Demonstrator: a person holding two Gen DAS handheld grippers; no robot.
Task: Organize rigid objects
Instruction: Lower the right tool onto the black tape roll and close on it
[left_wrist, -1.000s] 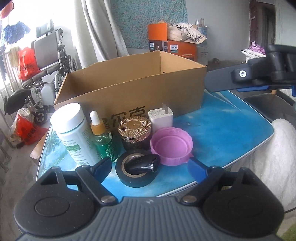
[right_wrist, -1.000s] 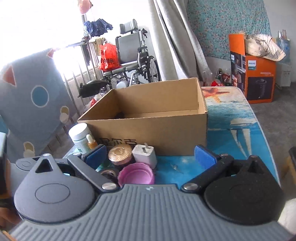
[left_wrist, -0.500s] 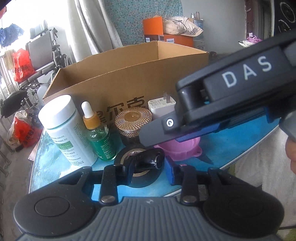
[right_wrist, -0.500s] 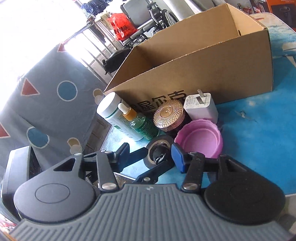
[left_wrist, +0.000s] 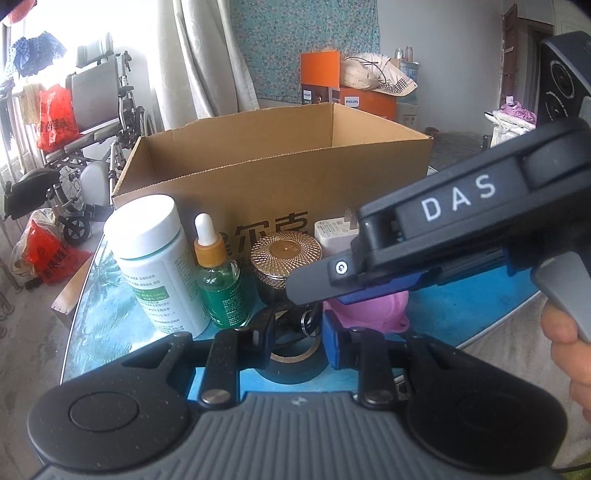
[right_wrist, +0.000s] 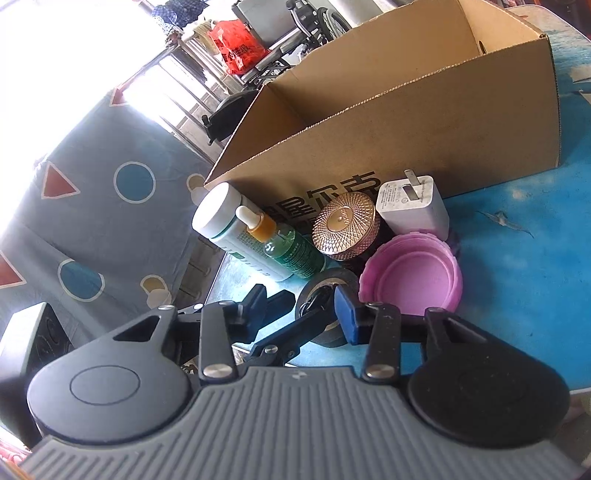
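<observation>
A black tape roll (left_wrist: 291, 363) with a small black object (left_wrist: 306, 317) in its hole lies at the table's near edge. My left gripper (left_wrist: 295, 338) is narrowed around the roll; whether it grips is unclear. My right gripper (right_wrist: 299, 314) is also narrowed, above the roll (right_wrist: 327, 286), its body crossing the left wrist view (left_wrist: 443, 229). Behind stand a white bottle (left_wrist: 155, 258), a green dropper bottle (left_wrist: 218, 280), a gold-lidded jar (left_wrist: 284, 258), a white charger (left_wrist: 334, 234) and a pink lid (right_wrist: 413, 275). An open cardboard box (left_wrist: 280, 184) stands behind them.
The blue table (right_wrist: 517, 266) extends to the right of the objects. A patterned grey cloth (right_wrist: 92, 206) hangs left of the table. A wheelchair (left_wrist: 92, 122) and red bags stand on the floor at the left. An orange box (left_wrist: 354, 92) sits far behind.
Both grippers went from wide open to narrowed and moved down to the tape roll. The right gripper swung in from the right, over the pink lid.
</observation>
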